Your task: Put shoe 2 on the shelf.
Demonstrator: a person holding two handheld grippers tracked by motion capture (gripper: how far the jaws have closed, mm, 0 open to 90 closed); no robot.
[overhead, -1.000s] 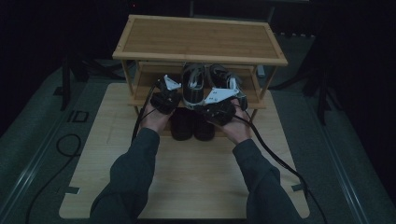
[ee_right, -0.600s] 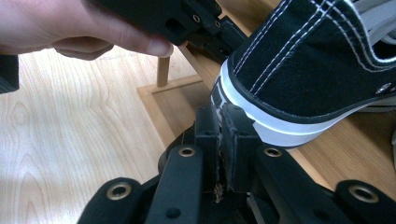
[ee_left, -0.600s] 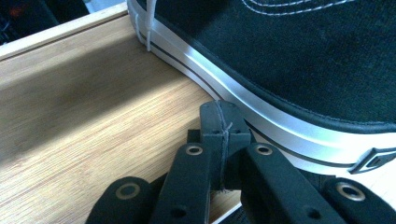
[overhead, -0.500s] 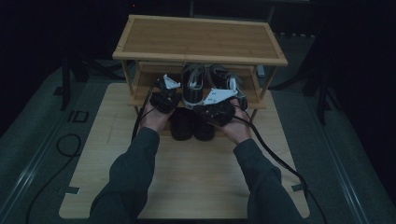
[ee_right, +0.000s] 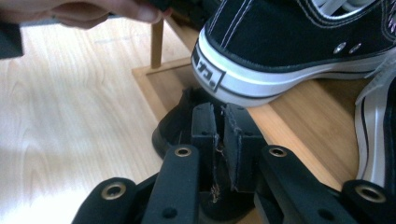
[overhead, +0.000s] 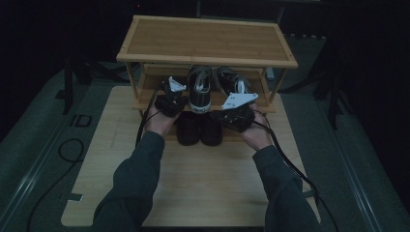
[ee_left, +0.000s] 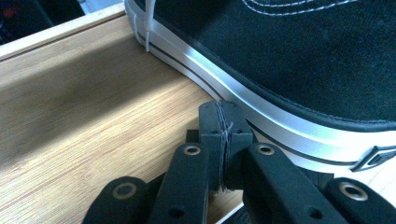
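While both hands hovered at the two-tier bamboo shoe rack [overhead: 208, 41], two black canvas sneakers with white soles [overhead: 199, 89] were seen already set on its lower shelf. The left gripper [ee_left: 223, 140] was closed, empty. The right gripper [ee_right: 223, 144], just parting, held nothing. Two dark shoes [overhead: 198, 128] remained below.

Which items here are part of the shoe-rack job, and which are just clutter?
In play: black sneaker by the left hand, second sneaker, bamboo shoe rack.
Lying about: dark shoe pair under the shelf, untouched; wooden board.
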